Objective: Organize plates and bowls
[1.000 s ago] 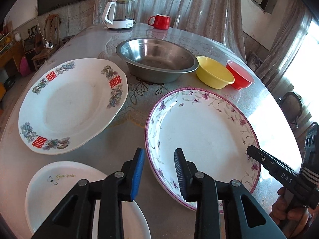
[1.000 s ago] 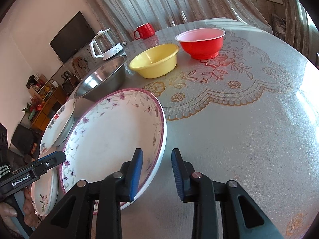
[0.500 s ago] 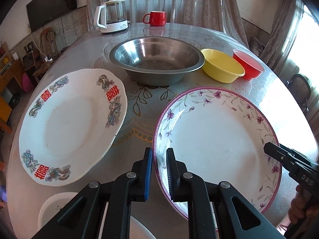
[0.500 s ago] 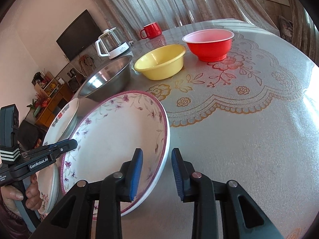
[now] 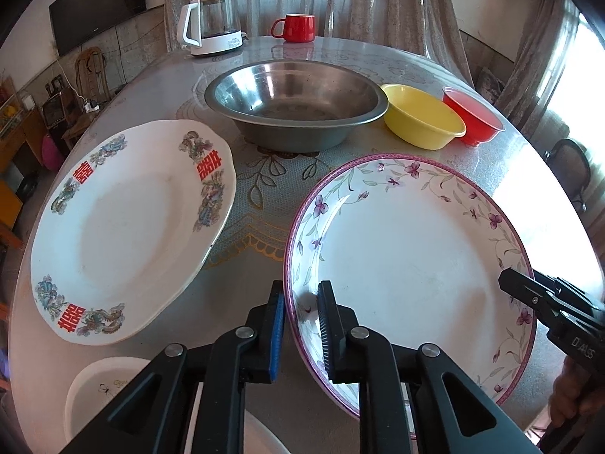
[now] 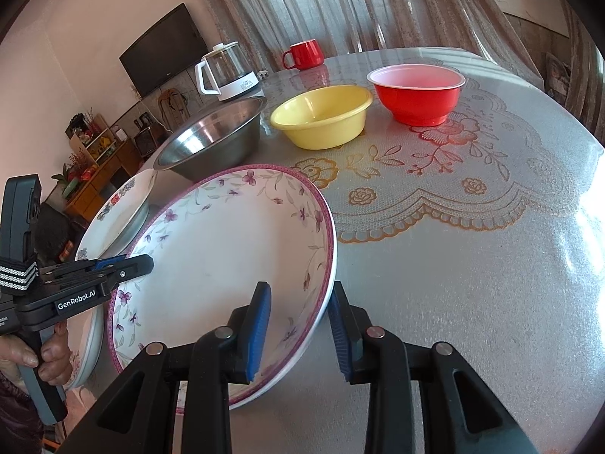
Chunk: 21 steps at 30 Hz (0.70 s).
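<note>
A large white plate with a purple floral rim [image 5: 408,265] lies at the near right of the table. My left gripper [image 5: 301,285] is shut on its near-left rim, and that side looks lifted [image 6: 227,249]; the same gripper [image 6: 145,263] shows at the left in the right wrist view. My right gripper [image 6: 300,287] straddles the near-right rim with a gap beside the inner pad, so it stands open. A white plate with red characters [image 5: 124,227] lies to the left. A small white plate [image 5: 106,389] sits under my left gripper.
A steel bowl [image 5: 298,94], a yellow bowl [image 5: 419,117] and a red bowl [image 5: 472,113] stand in a row behind the plates. A kettle [image 5: 211,22] and a red mug [image 5: 297,27] are at the far edge. Bare tabletop [image 6: 472,265] stretches to the right.
My left gripper shifted right and its jaws closed onto the floral plate's rim. The right gripper now has the rim between its fingers instead of beside them.
</note>
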### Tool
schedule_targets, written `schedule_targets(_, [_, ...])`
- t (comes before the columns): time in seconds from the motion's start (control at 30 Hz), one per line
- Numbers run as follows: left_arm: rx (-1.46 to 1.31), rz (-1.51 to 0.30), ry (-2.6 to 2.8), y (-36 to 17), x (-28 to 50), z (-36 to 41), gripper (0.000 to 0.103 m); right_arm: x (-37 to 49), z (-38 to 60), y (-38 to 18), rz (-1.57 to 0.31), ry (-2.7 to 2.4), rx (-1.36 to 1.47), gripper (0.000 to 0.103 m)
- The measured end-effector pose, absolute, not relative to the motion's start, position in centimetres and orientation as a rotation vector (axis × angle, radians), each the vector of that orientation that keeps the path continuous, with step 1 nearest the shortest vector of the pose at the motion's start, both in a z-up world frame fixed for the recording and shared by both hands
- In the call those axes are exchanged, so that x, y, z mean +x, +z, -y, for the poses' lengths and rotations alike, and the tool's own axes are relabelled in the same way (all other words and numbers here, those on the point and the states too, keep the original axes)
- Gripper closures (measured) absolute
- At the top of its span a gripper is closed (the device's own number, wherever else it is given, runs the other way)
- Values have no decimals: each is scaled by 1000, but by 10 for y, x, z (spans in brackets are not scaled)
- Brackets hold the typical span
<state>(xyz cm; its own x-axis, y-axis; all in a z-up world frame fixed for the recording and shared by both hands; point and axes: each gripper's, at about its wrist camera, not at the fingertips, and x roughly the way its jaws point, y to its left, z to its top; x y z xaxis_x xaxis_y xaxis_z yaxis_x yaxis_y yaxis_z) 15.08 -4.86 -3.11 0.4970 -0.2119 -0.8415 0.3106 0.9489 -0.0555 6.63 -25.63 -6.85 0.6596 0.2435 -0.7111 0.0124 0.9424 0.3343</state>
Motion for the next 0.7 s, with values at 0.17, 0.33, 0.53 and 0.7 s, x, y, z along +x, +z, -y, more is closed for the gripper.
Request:
schedule_targets(0.17, [132, -984, -327, -23, 134, 48, 89, 62, 261, -69, -858, 139, 382, 72])
schedule_targets(0.33, [104, -998, -346, -27, 120, 44, 89, 50, 264, -68, -869, 137, 404, 72])
schedule_targets(0.53, [90, -984, -366, -22, 100, 41, 89, 33, 265, -57, -850, 140, 417, 72])
schedule_targets(0.7, [110, -966, -365, -20, 85, 40, 89, 22, 262, -54, -858, 145, 397, 72])
